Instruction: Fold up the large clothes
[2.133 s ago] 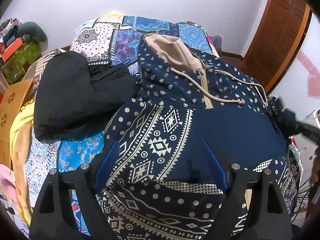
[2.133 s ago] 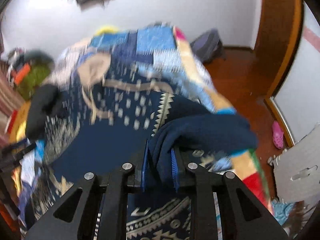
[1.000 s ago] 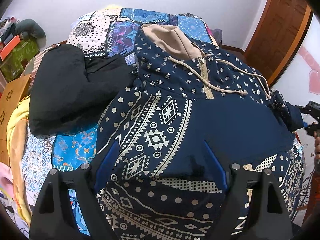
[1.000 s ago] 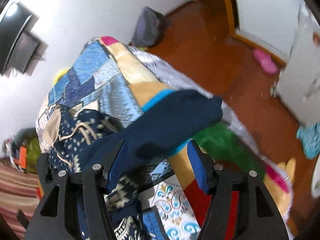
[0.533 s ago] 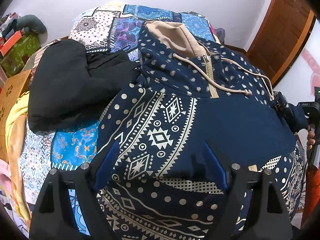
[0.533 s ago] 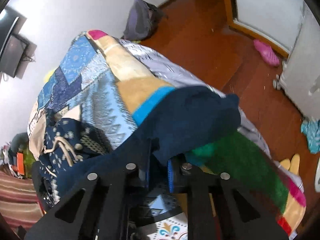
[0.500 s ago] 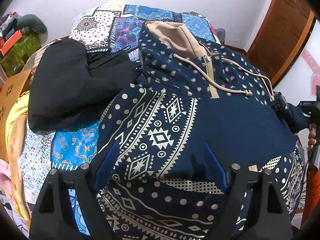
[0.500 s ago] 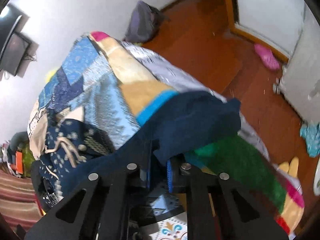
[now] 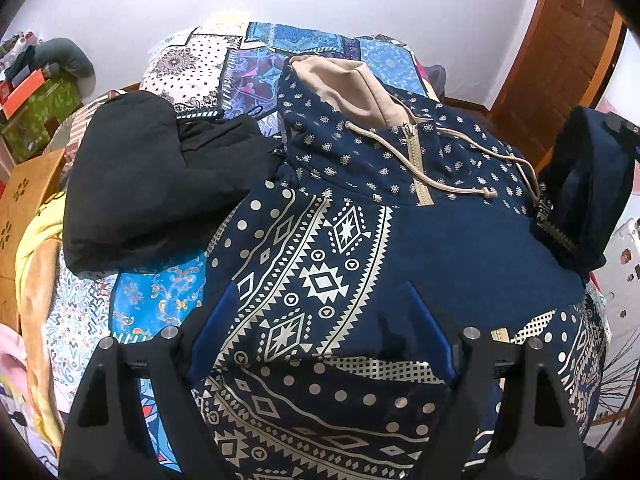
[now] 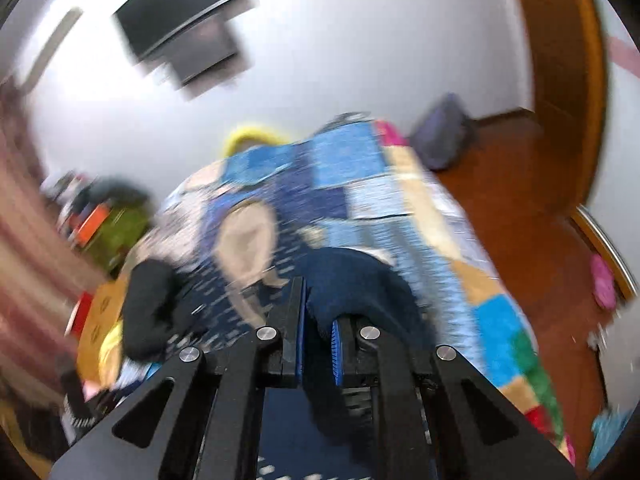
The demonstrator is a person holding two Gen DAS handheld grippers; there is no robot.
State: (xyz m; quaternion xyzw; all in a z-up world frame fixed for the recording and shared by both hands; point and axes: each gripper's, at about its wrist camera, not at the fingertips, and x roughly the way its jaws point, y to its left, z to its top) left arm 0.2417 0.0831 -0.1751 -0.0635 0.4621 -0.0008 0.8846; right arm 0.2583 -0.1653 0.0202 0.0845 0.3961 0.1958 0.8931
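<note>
The navy patterned hoodie (image 9: 360,248) lies face up on the patchwork quilt (image 9: 160,292), its tan-lined hood (image 9: 340,84) toward the far wall, and its sleeve (image 9: 588,184) is up in the air at the right edge of the left wrist view. This reads as the sleeve fold: the near sleeve already lies across the chest, and this one looks due to follow.

The right gripper (image 10: 318,336) has its jaws pinched nearly together, with a thick bunch of the navy sleeve (image 10: 352,280) between the blue pads. That view is smeared with blur. The next move calls for carrying the cuff in over the chest, laying it flat, and only then letting go, or the sleeve will slump into a heap.

The left gripper (image 9: 320,336) hovers above the hoodie's lower front with its fingers (image 9: 216,328) spread wide, holding nothing; I can't tell whether the tips brush the cloth. A black garment (image 9: 152,184) sits just beside the hoodie's shoulder.
</note>
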